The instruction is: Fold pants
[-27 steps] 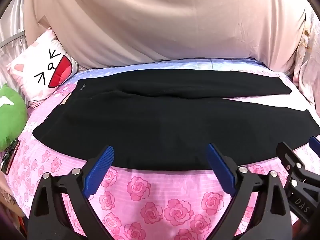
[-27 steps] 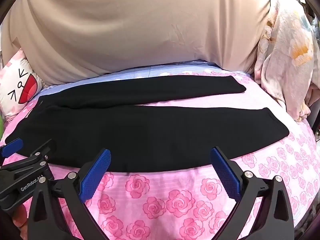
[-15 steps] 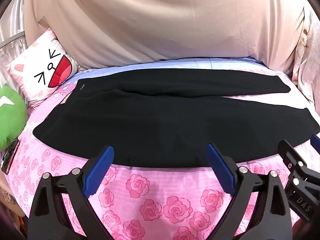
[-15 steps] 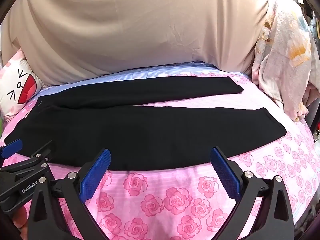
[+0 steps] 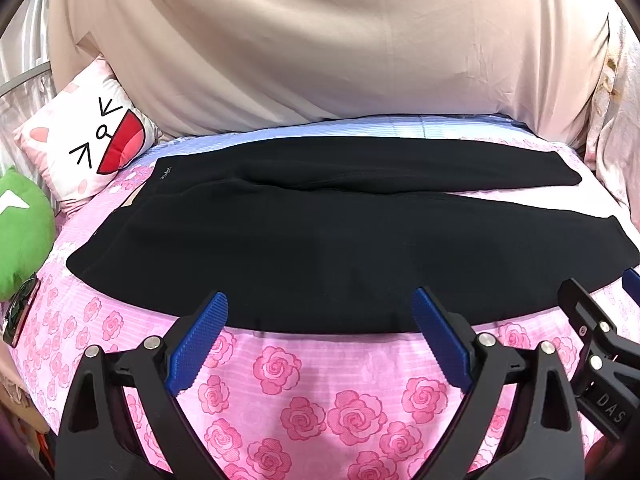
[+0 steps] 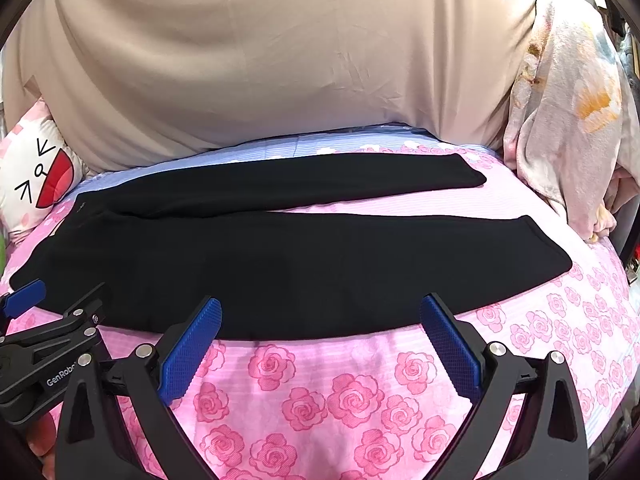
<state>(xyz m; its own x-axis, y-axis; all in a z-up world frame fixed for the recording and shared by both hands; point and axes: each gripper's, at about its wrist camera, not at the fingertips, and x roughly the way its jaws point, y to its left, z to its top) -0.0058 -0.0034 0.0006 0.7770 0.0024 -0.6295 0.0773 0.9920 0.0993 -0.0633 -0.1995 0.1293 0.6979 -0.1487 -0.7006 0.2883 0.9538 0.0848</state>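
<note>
**Operator:** I am looking down both cameras now. Nearest to me, the left gripper [image 5: 320, 336] is standing wide, its blue pads [image 5: 198, 342] spread with only the bedsheet showing between them. The right gripper [image 6: 320, 340] is standing just as wide, also with nothing between its pads [image 6: 190, 350].

**Observer:** Are they touching anything?

**Operator:** I am not seeing any contact. Both are hanging tilted down over the pink rose-print bedsheet [image 6: 340, 396], side by side; the right one is showing at the right edge of the left camera, and the left one at the left edge of the right camera.

**Observer:** And the pants?

**Operator:** The black pants [image 5: 320, 240] are lying flat on the bed just ahead of both grippers, with the near edge running right past the pad tips. The waist is lying to the left of the grippers, the two legs are stretching off to the right, the nearer leg [image 6: 400, 264] ahead of the right gripper and the farther leg [image 6: 320, 180] behind it, with a strip of sheet showing between their ends.

**Observer:** Beyond that?

**Operator:** Far left of the left gripper, I am seeing a green plush [image 5: 22, 232] and a cartoon-face pillow [image 5: 84, 140]. Behind the pants a beige cloth [image 5: 320, 48] is hanging as a backdrop, and far right of the right gripper a floral blanket [image 6: 568, 120] is bunching up.
</note>
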